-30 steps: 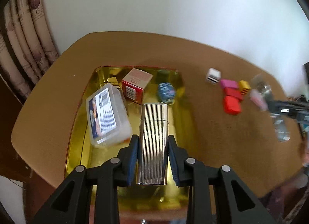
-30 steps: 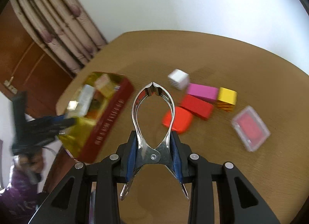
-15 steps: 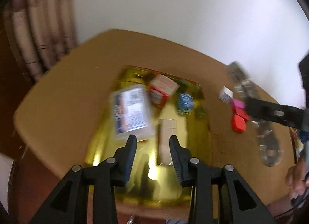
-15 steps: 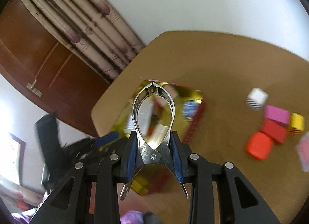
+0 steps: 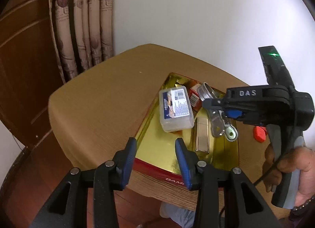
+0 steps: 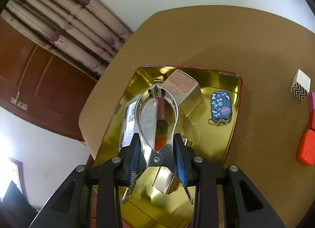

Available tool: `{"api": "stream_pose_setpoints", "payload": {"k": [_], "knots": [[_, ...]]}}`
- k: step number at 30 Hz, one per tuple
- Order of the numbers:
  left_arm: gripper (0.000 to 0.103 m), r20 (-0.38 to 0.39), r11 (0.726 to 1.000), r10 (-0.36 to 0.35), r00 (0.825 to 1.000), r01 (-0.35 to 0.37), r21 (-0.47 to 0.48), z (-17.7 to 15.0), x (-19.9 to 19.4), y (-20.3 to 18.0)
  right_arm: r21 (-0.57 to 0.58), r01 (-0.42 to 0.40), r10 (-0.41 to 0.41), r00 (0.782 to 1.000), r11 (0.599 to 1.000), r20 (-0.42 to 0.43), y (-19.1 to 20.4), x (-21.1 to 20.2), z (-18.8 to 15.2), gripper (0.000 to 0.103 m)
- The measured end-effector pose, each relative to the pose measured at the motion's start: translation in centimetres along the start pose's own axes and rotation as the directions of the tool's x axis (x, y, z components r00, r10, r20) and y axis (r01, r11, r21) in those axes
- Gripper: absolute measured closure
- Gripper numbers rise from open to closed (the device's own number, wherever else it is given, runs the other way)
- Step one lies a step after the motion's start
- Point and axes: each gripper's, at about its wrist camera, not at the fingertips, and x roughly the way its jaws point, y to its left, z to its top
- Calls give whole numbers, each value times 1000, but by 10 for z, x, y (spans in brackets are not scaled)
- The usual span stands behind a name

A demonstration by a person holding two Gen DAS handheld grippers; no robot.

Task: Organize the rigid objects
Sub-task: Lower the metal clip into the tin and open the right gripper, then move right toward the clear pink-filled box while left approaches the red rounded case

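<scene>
1. The left gripper (image 5: 155, 149) is spread wide with nothing between its blue pads, hovering over the near edge of the gold tray (image 5: 155, 149).
2. The right gripper (image 6: 156, 156) is clenched on a metal spring clamp (image 6: 157, 117), holding it above the tray (image 6: 226, 145).
3. In the tray lie a clear plastic case (image 5: 175, 108), a ribbed silver lighter (image 5: 201, 135), a small cardboard box (image 6: 182, 87) and a blue patterned tin (image 6: 220, 107).
4. On the brown table (image 6: 226, 41) right of the tray sit a zigzag cube (image 6: 301, 85) and an orange block (image 6: 307, 148).
</scene>
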Motion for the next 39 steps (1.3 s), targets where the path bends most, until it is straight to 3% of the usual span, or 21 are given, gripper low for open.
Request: {"api": "stream_pose_setpoints", "payload": {"k": [10, 14, 16, 18, 19, 22, 25, 29, 31, 33, 35, 39], "knots": [[62, -4, 999, 0, 1000, 0, 53, -6, 6, -13, -8, 71, -71, 997, 997, 7, -2, 12, -2, 68], [62, 4, 998, 9, 1000, -9, 64, -7, 6, -14, -8, 42, -42, 996, 999, 73, -5, -8, -5, 62], [62, 5, 998, 11, 1000, -11, 67, -8, 6, -15, -24, 16, -12, 989, 1000, 150, -9, -33, -15, 54], [62, 3, 998, 4, 1000, -4, 69, -8, 5, -16, -38, 24, -15, 970, 999, 241, -20, -65, -33, 26], [62, 2, 997, 0, 1000, -1, 72, -8, 5, -17, -37, 49, -37, 957, 998, 289, -30, -82, -46, 22], [62, 5, 996, -8, 1000, 8, 92, -10, 3, -22, -1, 229, -210, 894, 973, 397, -75, -125, -87, 20], [62, 14, 992, -32, 999, 30, 121, -14, -2, -32, 47, 489, -462, 782, 871, 418, -134, -157, -125, 20], [62, -7, 980, -93, 996, 93, 173, -23, -7, -52, 98, 652, -634, 675, 752, 376, -210, -188, -162, 20], [62, -45, 965, -134, 990, 141, 219, -30, -9, -70, 122, 663, -657, 668, 739, 350, -239, -197, -174, 20], [62, -68, 948, -161, 985, 173, 268, -38, -12, -91, 169, 599, -618, 718, 783, 320, -262, -206, -176, 20], [62, -71, 928, -175, 982, 189, 322, -47, -19, -116, 162, 557, -576, 741, 814, 346, -262, -210, -172, 17], [62, -156, 902, -252, 955, 291, 320, -54, -12, -157, 56, 566, -540, 746, 822, 389, -259, -204, -145, 15]]}}
